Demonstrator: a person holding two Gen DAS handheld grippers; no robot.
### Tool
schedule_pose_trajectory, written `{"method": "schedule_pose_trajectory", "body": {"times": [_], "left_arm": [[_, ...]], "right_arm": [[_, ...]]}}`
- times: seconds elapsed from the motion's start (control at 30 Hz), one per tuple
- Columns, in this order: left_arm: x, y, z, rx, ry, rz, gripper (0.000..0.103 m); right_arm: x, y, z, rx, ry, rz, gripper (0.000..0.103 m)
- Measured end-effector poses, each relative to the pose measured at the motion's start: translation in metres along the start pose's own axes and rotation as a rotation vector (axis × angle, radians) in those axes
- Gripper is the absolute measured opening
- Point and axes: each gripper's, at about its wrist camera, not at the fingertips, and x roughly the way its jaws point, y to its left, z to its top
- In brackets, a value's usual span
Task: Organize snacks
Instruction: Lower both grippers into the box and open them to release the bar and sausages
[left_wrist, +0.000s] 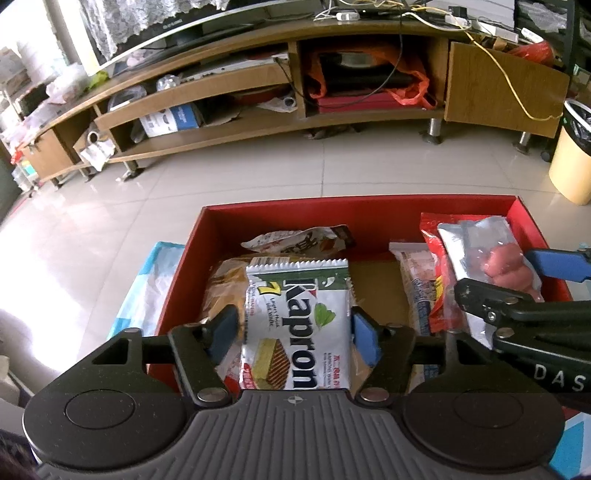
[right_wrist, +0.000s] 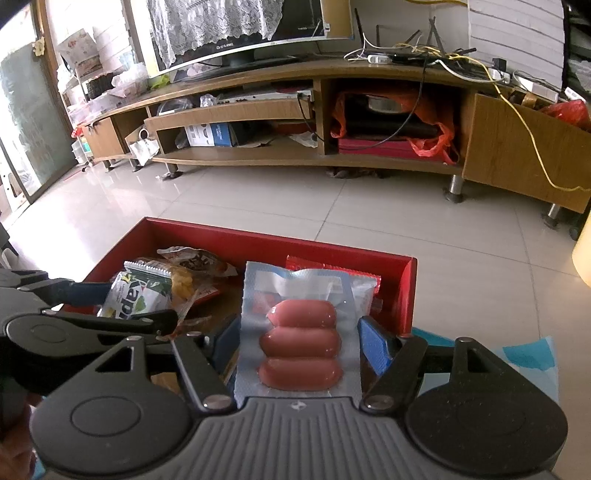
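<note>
A red box (left_wrist: 280, 210) holds several snack packs. My left gripper (left_wrist: 295, 332) is shut on a white Kapron wafer pack (left_wrist: 299, 317), held over the box's left half above a yellow snack bag (left_wrist: 225, 280). My right gripper (right_wrist: 299, 347) is shut on a clear vacuum pack of pink sausages (right_wrist: 299, 343), held over the box's right side (right_wrist: 406, 291). The sausage pack (left_wrist: 495, 258) and right gripper also show at the right of the left wrist view. The wafer pack (right_wrist: 136, 295) shows at the left of the right wrist view.
A red snack bag (left_wrist: 432, 236) and a white wrapped bar (left_wrist: 417, 277) lie in the box's right half. A blue-white sheet (left_wrist: 147, 288) lies under the box. A long wooden TV stand (left_wrist: 258, 122) crosses the back; a cream bin (left_wrist: 572, 158) stands right.
</note>
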Motion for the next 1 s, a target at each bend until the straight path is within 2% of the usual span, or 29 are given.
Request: {"method": "schedule_pose_trajectory", "body": {"times": [0.33,0.43,1.0], "left_arm": [[-0.011,0.007,-0.002,-0.024,-0.008,0.007,0.085],[-0.013,0.008,-0.003,-0.032,-0.011,0.007,0.085],[-0.024,0.009,-0.007,-0.039,-0.02,0.005,0.091]], "right_arm": [[-0.01,0.003,-0.001,-0.006,-0.014,0.002,0.07],[-0.012,0.003,-0.001,-0.003,-0.023,0.0,0.073],[-0.024,0.002,-0.006,0.009,-0.029,-0.008,0.074]]}}
